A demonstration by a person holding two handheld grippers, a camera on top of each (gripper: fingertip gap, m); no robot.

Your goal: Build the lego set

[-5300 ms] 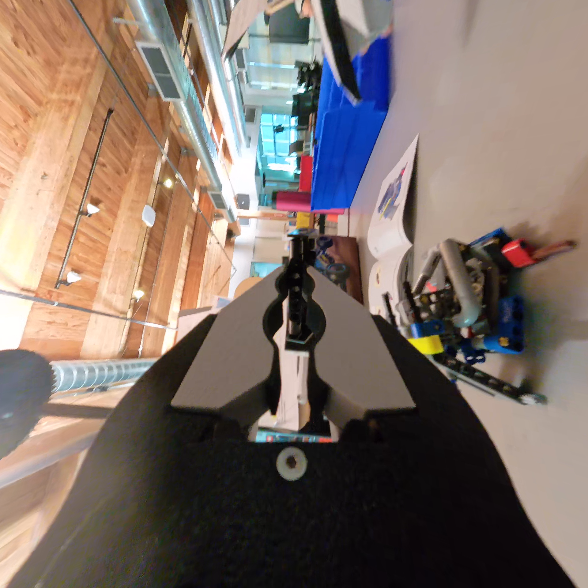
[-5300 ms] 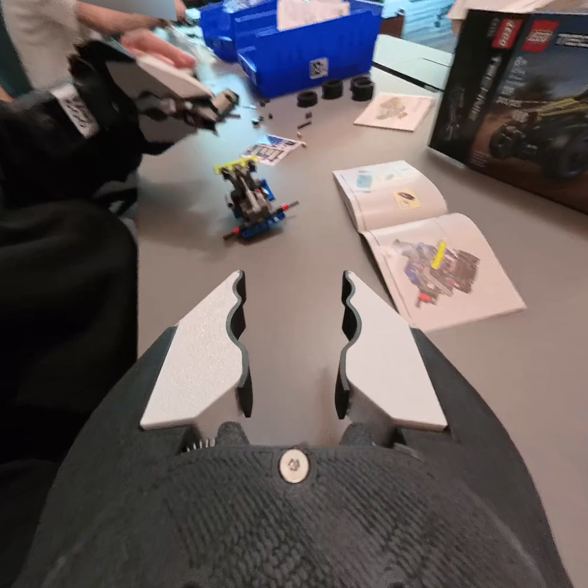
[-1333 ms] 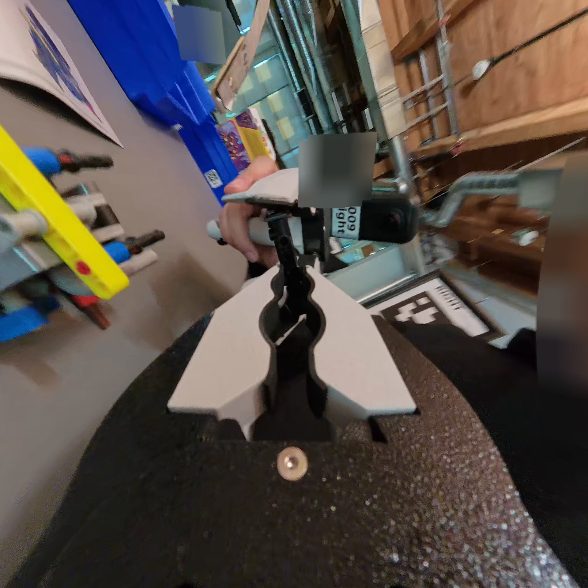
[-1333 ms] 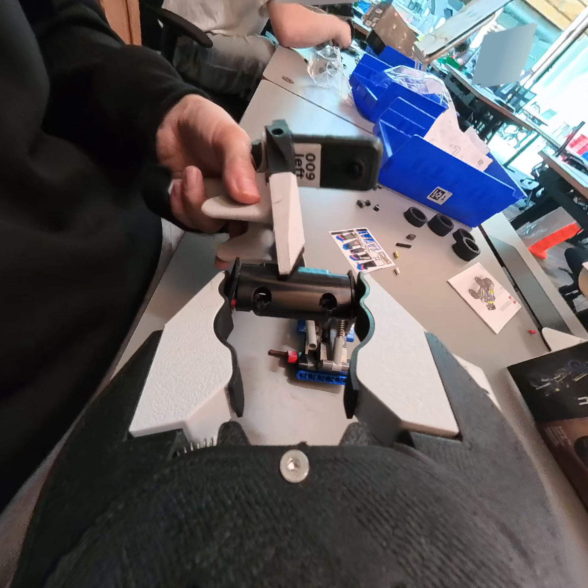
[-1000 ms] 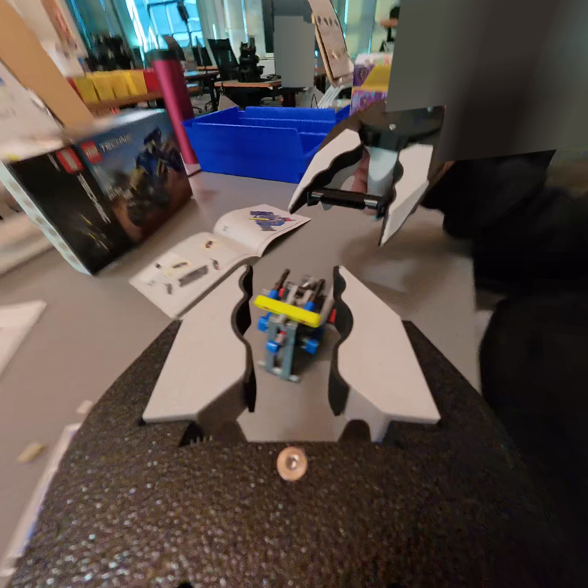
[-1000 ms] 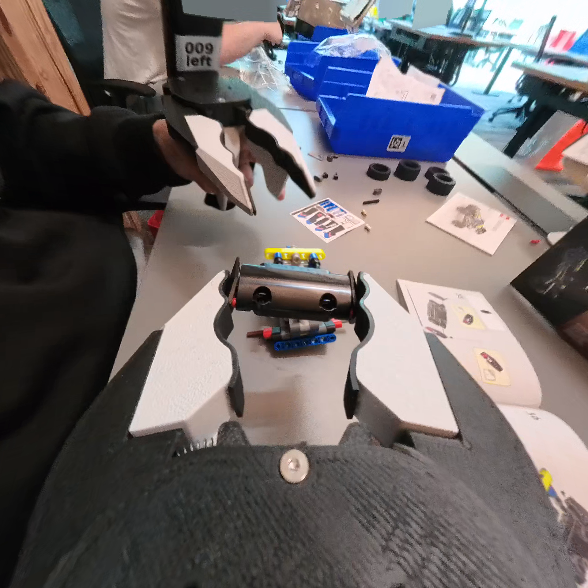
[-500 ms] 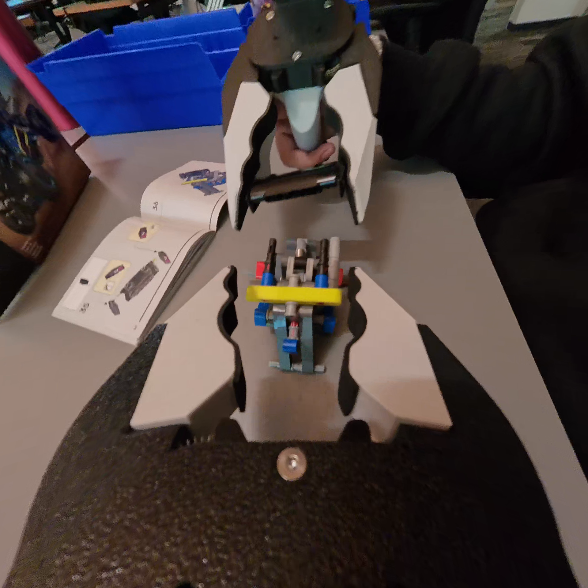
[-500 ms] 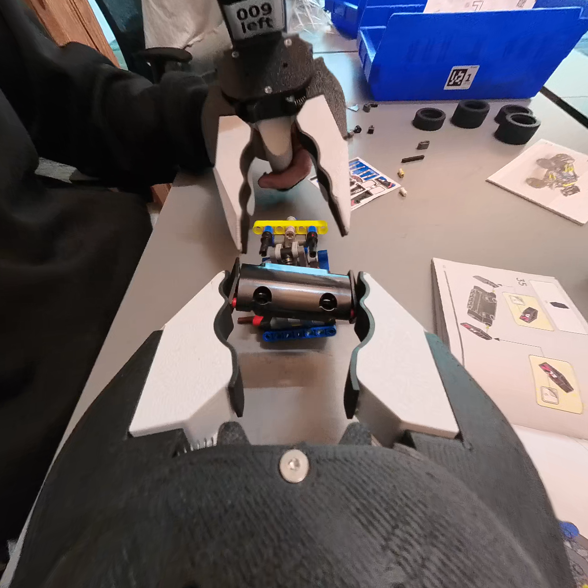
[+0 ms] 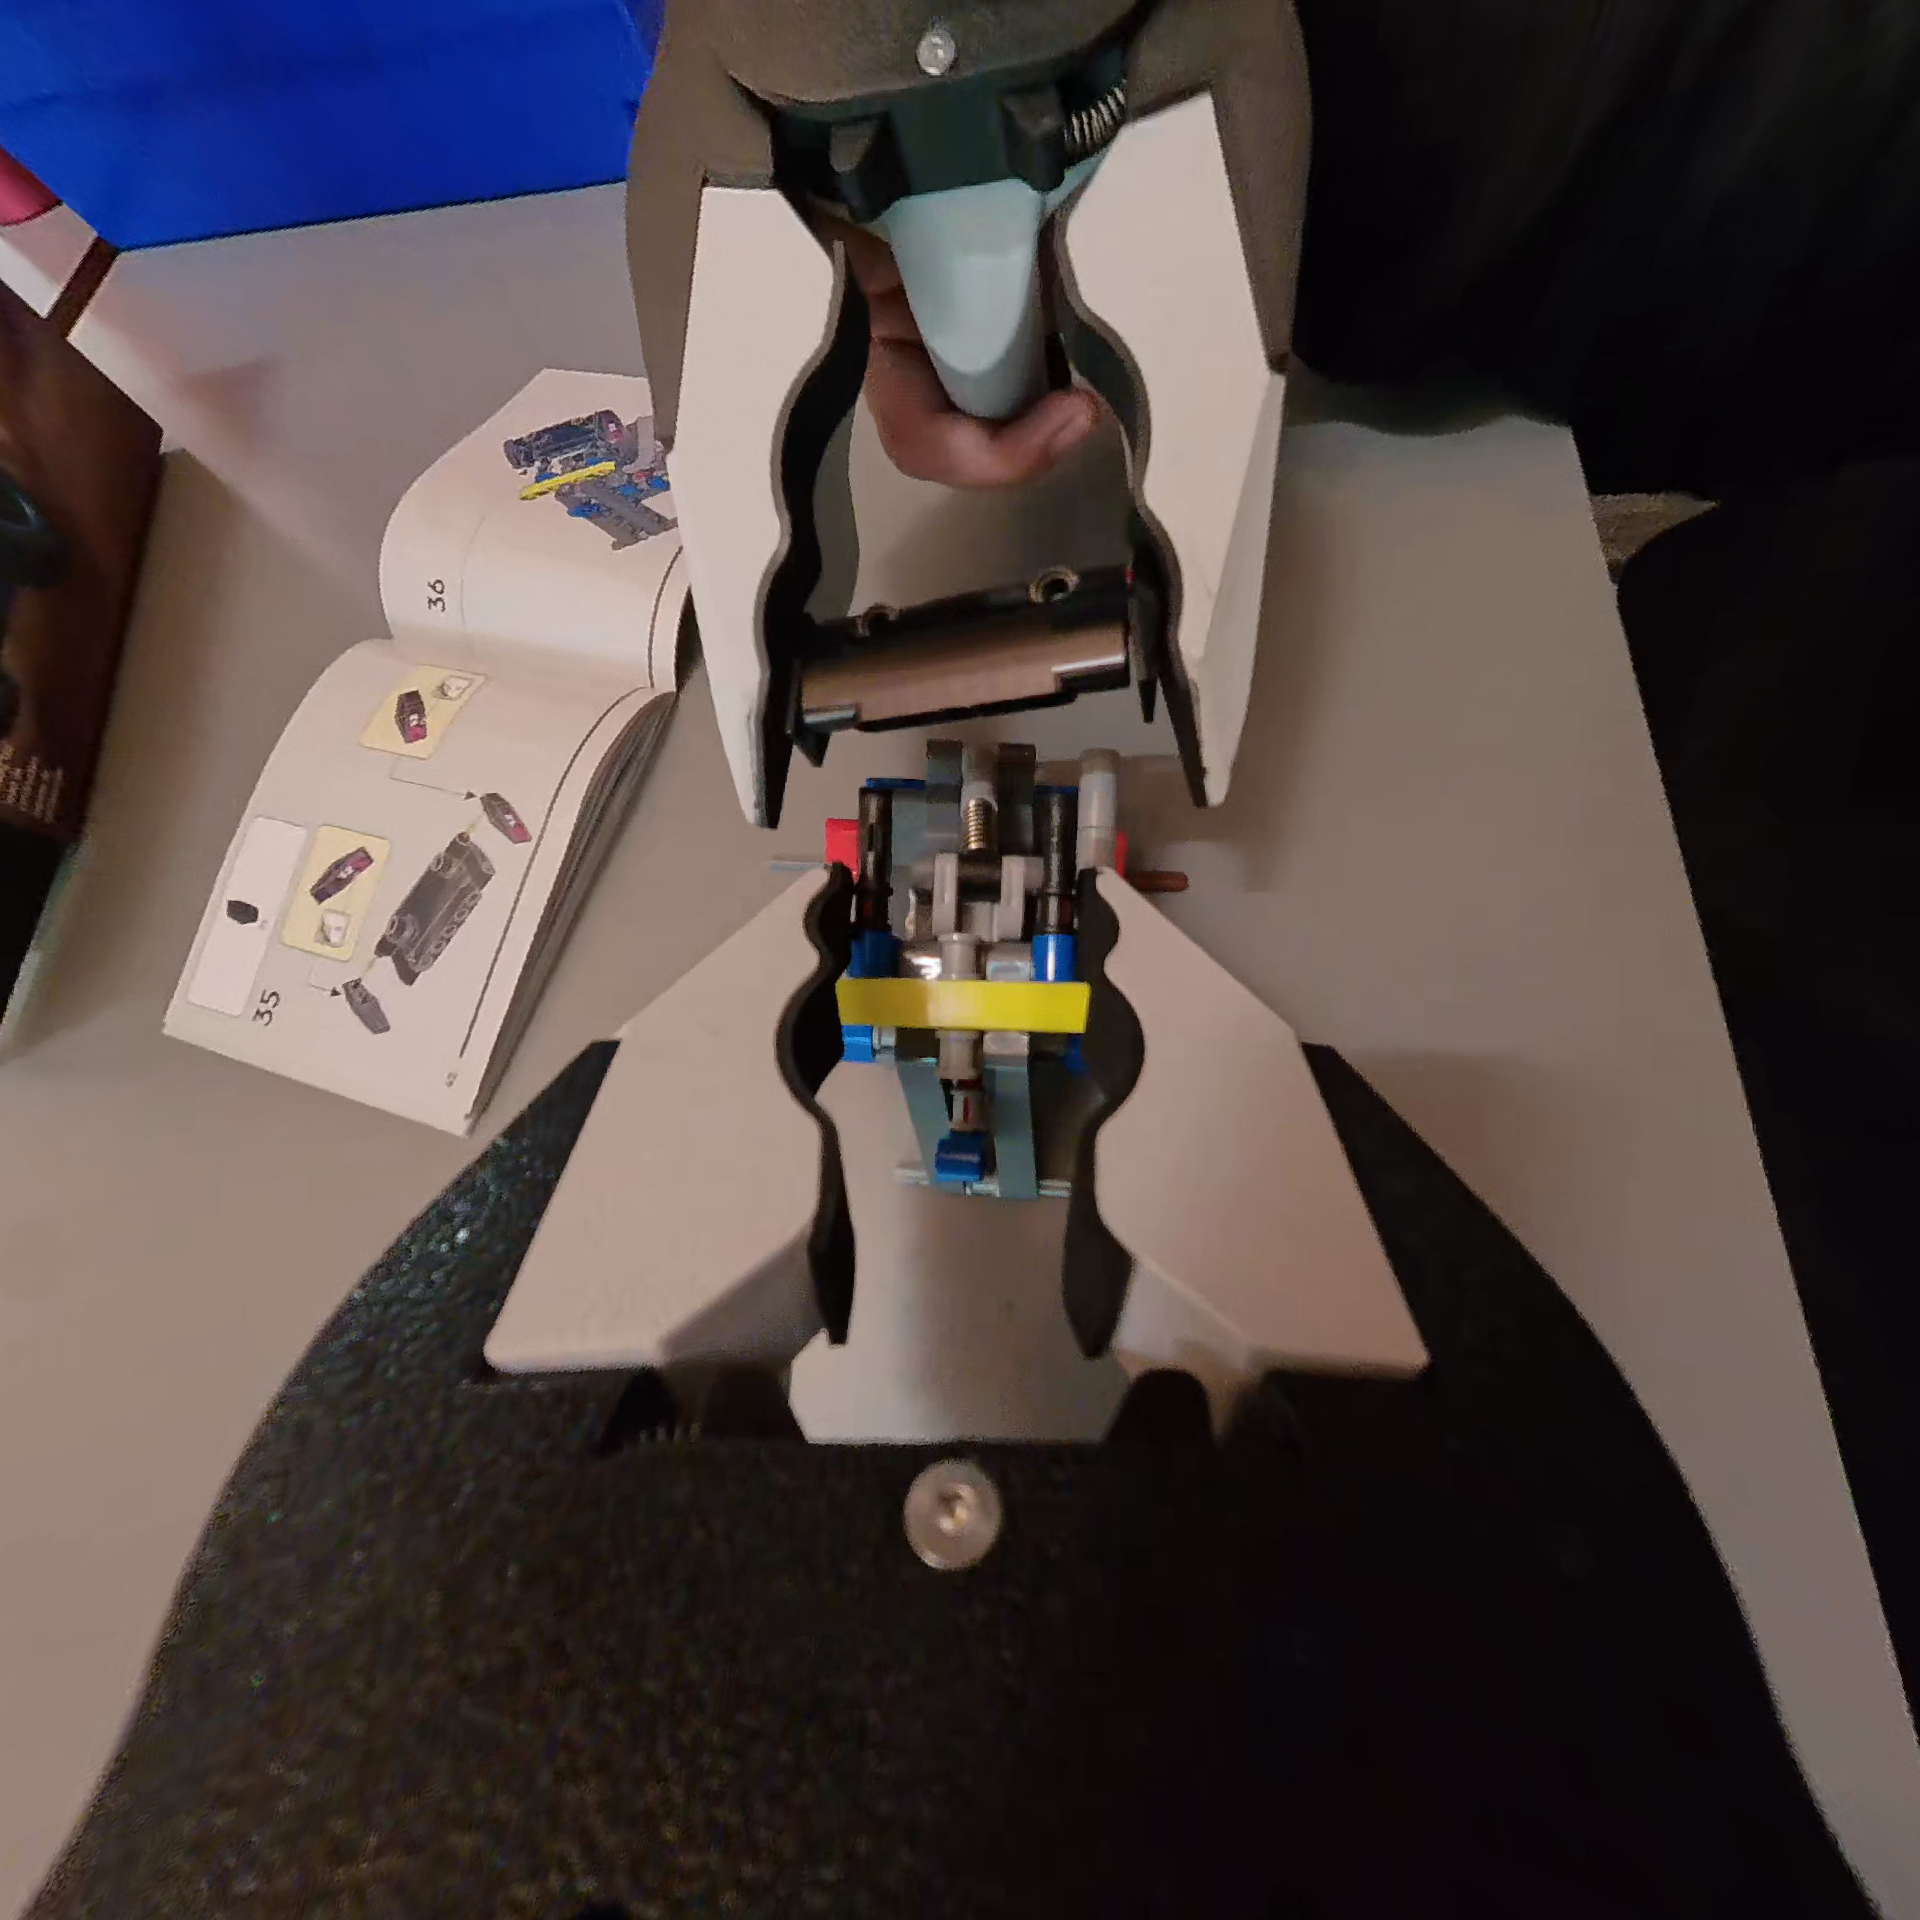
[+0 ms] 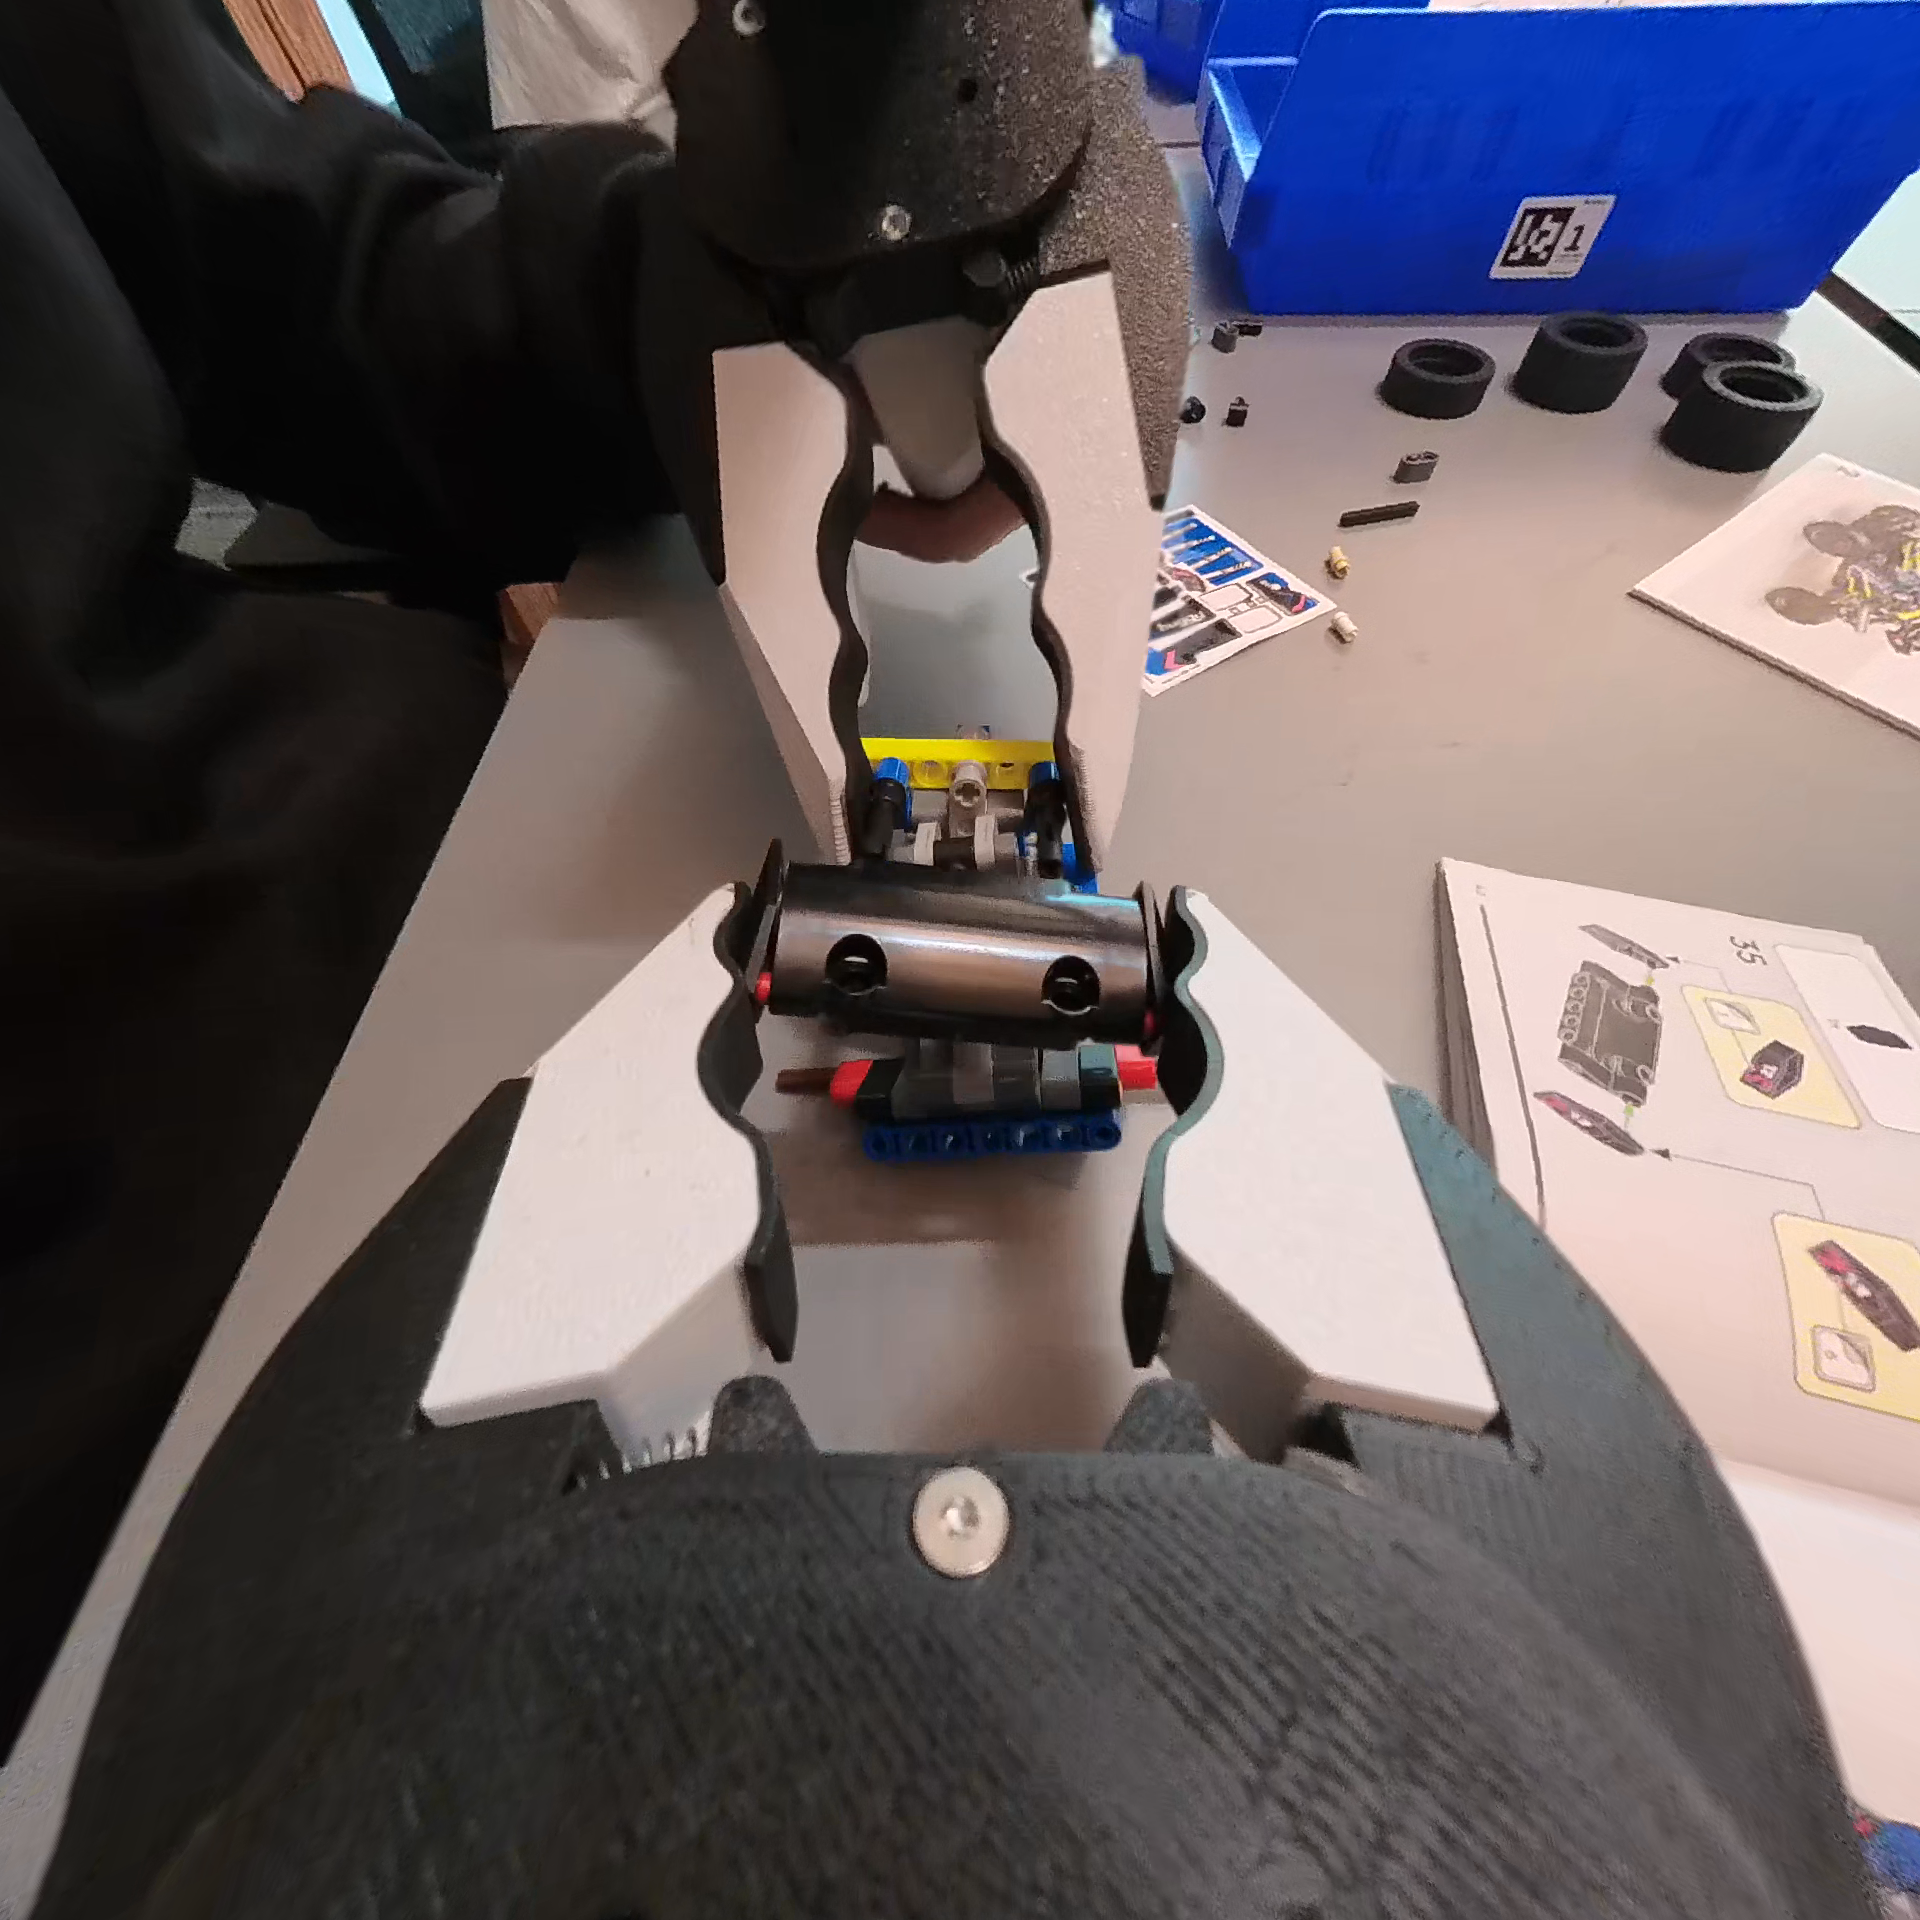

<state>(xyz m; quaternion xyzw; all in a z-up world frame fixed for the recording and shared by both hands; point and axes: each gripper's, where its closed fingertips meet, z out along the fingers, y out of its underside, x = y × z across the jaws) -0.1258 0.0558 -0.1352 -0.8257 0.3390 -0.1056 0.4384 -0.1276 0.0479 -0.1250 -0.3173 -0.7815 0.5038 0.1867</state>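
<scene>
Two grippers meet over a small brick-built chassis on the grey table (image 9: 1455,727)
Left view: left gripper (image 9: 961,883) clamped on the yellow-barred blue and grey chassis (image 9: 961,1003). Right view: right gripper (image 10: 961,971) clamped on a glossy black cylindrical block (image 10: 956,971), held just over that chassis; open instruction booklet (image 10: 1683,1091) beside
</scene>
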